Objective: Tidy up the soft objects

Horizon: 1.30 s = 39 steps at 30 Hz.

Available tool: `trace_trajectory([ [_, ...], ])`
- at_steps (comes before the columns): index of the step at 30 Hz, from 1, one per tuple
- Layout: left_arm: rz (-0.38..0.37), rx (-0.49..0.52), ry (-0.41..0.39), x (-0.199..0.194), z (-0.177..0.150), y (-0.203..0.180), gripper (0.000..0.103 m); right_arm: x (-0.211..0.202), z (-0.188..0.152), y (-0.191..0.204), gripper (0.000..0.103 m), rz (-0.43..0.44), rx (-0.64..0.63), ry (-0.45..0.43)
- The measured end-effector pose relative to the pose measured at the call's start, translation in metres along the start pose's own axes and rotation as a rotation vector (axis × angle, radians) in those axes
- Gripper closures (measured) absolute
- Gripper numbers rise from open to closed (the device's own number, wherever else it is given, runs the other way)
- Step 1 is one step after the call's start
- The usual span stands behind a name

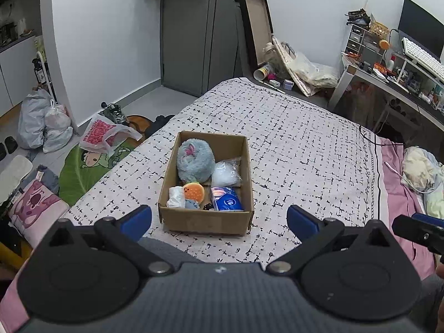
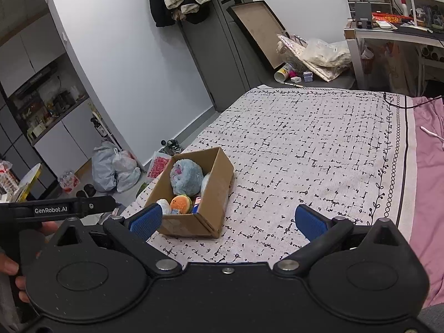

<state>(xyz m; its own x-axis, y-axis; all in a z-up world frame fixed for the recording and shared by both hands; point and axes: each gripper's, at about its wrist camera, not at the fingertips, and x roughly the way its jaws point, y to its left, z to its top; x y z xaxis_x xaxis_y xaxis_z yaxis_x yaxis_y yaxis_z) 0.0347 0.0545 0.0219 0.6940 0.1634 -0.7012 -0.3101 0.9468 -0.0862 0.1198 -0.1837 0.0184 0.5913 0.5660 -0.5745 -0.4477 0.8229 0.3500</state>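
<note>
Bed [image 1: 305, 144]: patterned cover spreads ahead of and beneath both grippers; nothing soft lies loose on it that I can see.
Cardboard box [image 1: 205, 222]: open-topped, straight ahead of the left gripper [image 1: 219, 219] and just beyond its fingertips; long axis runs away from that gripper.
Same box from the right: ahead and to the left of the right gripper [image 2: 227, 219], its near corner just past the left fingertip.
Blue plush [image 1: 195, 163]: fills the far left of the box.
Clear bag of white stuffing [image 1: 227, 172]: far right, beside the plush.
Tissue pack [image 1: 226, 199]: near right corner.
Burger toy [image 1: 193, 191]: near middle, touching a white bundle [image 1: 176, 197] on its left.
Left gripper: jaws spread wide, holding nothing.
Right gripper: jaws spread wide, empty.
Nearer hand: the left, by my judgement, squarely lined up with the box.
Stage: packing looks essentially done.
</note>
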Motion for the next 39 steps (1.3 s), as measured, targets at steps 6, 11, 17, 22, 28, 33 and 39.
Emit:
trace_trajectory([
  [6,-0.003,-0.009,0.003,-0.0004,-0.0001,0.0013,0.0,0.001,-0.0011,0.0012,0.0,-0.008,-0.012,0.003],
  [11,-0.008,0.001,0.009,-0.0006,-0.0008,-0.0007,0.0,0.0011,-0.0017,0.0017,0.0,-0.01,-0.015,0.005],
  [17,-0.008,0.004,0.009,0.0002,-0.0012,-0.0042,0.0,0.0009,-0.0016,-0.0001,0.0,-0.012,-0.013,0.004],
  [22,-0.013,0.007,0.011,0.0009,-0.0019,-0.0061,0.0,0.0012,-0.0011,-0.0016,0.0,-0.017,-0.01,0.006],
  [28,-0.011,0.004,0.011,0.0013,-0.0029,-0.0071,0.0,0.0021,-0.0018,-0.0032,0.0,-0.026,-0.01,0.008],
  [33,-0.01,0.001,0.013,0.0026,-0.0041,-0.0075,0.0,0.0032,-0.0024,-0.0033,0.0,-0.03,-0.013,0.012],
  [39,-0.015,0.002,0.011,0.0031,-0.0055,-0.0077,0.0,0.0038,-0.0029,-0.0025,0.0,-0.036,-0.014,0.013],
])
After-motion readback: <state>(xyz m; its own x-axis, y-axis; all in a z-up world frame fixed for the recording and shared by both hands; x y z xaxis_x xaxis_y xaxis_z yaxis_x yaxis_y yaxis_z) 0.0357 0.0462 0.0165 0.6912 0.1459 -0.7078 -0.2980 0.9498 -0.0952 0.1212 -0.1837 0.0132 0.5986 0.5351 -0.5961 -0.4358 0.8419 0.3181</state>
